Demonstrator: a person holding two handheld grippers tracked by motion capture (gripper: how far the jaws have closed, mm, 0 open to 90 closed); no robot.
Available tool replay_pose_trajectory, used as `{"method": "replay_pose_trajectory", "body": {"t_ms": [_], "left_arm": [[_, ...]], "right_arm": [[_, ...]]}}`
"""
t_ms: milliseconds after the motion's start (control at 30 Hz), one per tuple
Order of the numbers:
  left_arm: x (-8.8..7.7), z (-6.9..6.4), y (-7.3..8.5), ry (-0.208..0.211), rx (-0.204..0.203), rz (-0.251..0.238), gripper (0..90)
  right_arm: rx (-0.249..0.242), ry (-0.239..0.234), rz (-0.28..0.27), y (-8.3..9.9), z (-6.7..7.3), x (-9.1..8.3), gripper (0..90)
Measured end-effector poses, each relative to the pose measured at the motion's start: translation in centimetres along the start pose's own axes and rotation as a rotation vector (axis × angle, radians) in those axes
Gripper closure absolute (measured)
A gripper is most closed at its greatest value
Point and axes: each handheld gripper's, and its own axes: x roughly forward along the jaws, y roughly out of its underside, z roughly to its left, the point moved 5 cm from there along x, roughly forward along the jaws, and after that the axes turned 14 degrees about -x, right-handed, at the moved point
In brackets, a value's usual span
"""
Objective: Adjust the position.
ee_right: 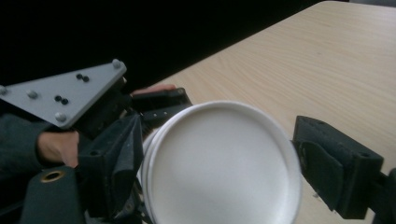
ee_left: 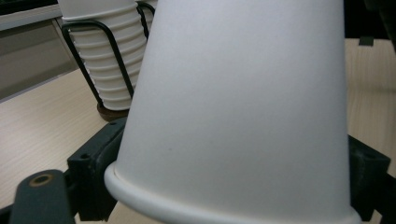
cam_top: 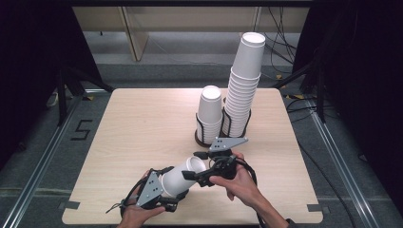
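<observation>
The left gripper [cam_top: 172, 192] holds a white paper cup [cam_top: 183, 176] clamped around its rim end, near the table's [cam_top: 142, 128] front edge. The cup's long axis lies roughly horizontal, its closed base pointing toward the right gripper [cam_top: 191, 166]. The right gripper's jaws stand wide, one either side of that base without evident contact, so closing on it is probably the next move.

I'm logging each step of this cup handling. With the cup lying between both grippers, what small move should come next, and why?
Probably close the right gripper on the base end of the white cup: its jaws stand open on either side of that end, while the left gripper already clamps the cup's body.
</observation>
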Motion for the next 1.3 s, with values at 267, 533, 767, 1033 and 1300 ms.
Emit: {"method": "replay_pose_trajectory", "body": {"t_ms": [267, 533, 767, 1033, 1300], "left_arm": [[-0.2, 0.3, 0.6, -0.003, 0.084, 0.141, 14.3], [-0.3, 0.6, 1.3, 0.001, 0.178, 0.250, 14.4], [-0.3, -0.2, 1.5, 0.029, 0.240, 0.307, 14.5], [-0.2, -0.9, 1.5, 0.041, 0.286, 0.336, 14.5], [-0.2, -1.1, 1.6, 0.042, 0.328, 0.343, 14.5]], "right_arm": [[-0.204, 0.054, 0.170, -0.2, 0.0, -1.4, 16.4], [-0.330, 0.029, 0.330, 0.9, 0.4, -1.3, 16.9], [-0.430, -0.038, 0.455, 2.2, 1.3, -0.4, 17.9], [-0.518, -0.099, 0.542, 3.1, 2.4, 0.7, 19.8], [-0.545, -0.119, 0.601, 3.7, 2.8, 1.5, 21.0]]}}
